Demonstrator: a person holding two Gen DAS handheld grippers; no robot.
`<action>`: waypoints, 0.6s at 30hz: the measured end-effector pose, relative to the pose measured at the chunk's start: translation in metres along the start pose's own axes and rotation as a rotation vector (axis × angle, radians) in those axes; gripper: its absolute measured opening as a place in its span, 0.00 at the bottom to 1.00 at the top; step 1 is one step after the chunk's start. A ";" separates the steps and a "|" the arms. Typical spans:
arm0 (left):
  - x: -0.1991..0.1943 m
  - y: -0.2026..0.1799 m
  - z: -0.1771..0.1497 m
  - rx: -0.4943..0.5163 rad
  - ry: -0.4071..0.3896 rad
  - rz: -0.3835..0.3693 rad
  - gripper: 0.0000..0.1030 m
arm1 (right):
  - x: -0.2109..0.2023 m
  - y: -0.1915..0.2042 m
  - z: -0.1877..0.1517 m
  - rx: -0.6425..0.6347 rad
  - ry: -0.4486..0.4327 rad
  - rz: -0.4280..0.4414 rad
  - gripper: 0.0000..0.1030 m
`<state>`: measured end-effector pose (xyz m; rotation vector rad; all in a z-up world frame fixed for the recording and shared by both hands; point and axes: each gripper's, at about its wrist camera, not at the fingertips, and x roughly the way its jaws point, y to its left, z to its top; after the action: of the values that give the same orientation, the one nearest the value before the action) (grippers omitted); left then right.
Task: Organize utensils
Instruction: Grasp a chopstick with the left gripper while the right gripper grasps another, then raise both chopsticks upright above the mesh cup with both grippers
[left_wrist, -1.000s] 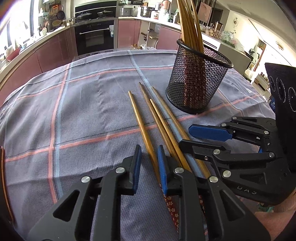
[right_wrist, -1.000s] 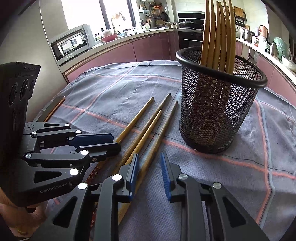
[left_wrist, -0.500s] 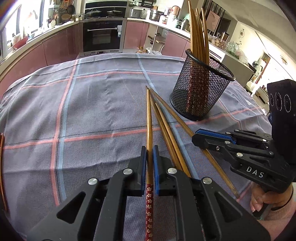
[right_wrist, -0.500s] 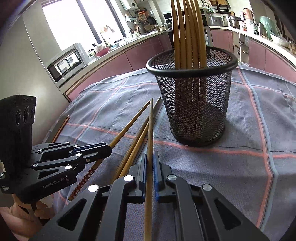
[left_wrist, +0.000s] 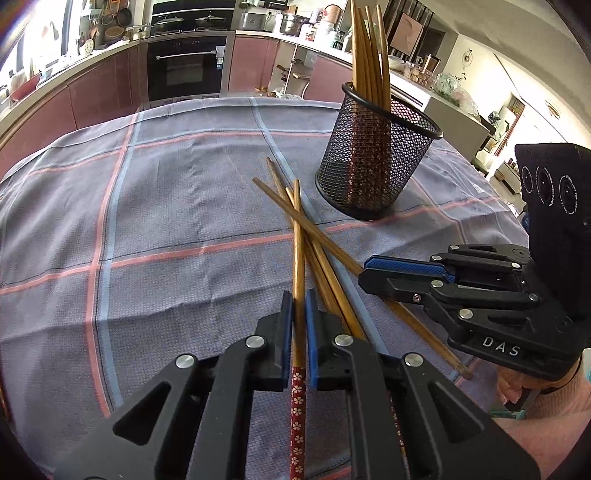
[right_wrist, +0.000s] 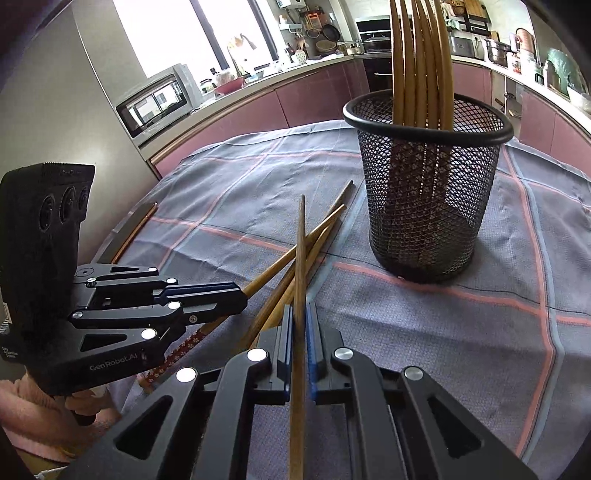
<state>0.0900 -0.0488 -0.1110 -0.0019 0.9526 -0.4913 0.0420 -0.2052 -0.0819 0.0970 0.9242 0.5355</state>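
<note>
My left gripper is shut on a wooden chopstick with a red flowered end, held above the cloth and pointing ahead. My right gripper is shut on another wooden chopstick, also lifted. Two more chopsticks lie crossed on the cloth beneath them, also seen in the right wrist view. A black mesh holder stands upright beyond with several chopsticks in it; in the right wrist view it is ahead and to the right. Each gripper shows in the other's view, left, right.
The table has a grey-blue checked cloth with pink stripes. Kitchen counters, an oven and a microwave lie beyond the table's far edge. The table's rim shows at the left in the right wrist view.
Both grippers closed, each on one chopstick, then lifted them off the cloth. The two chopsticks left on the cloth now lie crossed.
</note>
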 end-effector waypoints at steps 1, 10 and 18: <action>0.001 0.001 0.000 0.001 0.002 -0.003 0.08 | 0.002 -0.001 0.000 0.004 0.003 -0.003 0.07; 0.012 0.004 0.012 0.020 0.032 -0.017 0.15 | 0.012 -0.003 0.007 0.003 0.021 -0.018 0.09; 0.023 0.002 0.028 0.036 0.040 -0.009 0.13 | 0.016 -0.004 0.014 -0.002 0.015 -0.010 0.07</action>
<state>0.1233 -0.0622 -0.1125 0.0364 0.9835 -0.5187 0.0618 -0.1987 -0.0866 0.0860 0.9386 0.5284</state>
